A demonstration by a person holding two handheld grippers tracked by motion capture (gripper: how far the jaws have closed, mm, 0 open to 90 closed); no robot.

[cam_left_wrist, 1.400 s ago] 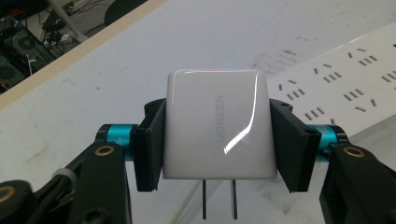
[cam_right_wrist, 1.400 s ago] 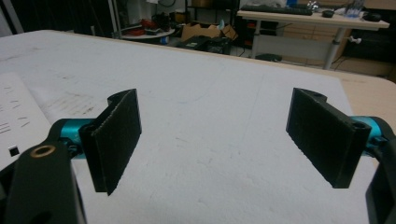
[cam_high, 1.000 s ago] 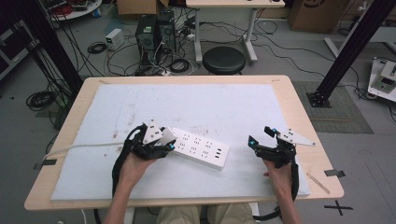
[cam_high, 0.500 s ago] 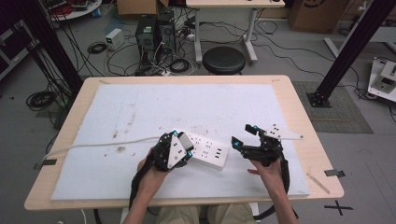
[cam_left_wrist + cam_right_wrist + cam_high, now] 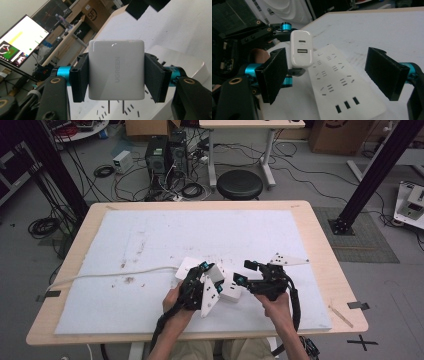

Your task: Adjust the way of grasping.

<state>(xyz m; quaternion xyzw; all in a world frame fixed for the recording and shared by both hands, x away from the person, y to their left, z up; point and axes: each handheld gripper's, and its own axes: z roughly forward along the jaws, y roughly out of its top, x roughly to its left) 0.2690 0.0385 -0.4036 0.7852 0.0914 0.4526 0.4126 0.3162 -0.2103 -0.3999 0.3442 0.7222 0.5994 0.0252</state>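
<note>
Just above the long white plastic power strip [image 5: 337,82], the left gripper [image 5: 116,75] clamps a white square-bodied wall charger [image 5: 116,70] by its two flat sides. The charger's two metal prongs [image 5: 116,107] point down at the strip's socket face, its two ports facing away from it. The strip lies flat on the white foam mat [image 5: 165,235], its long axis running left to right across the table. Beside the strip's right end, the right gripper [image 5: 334,72] hovers, jaws spread wide and holding nothing.
</note>
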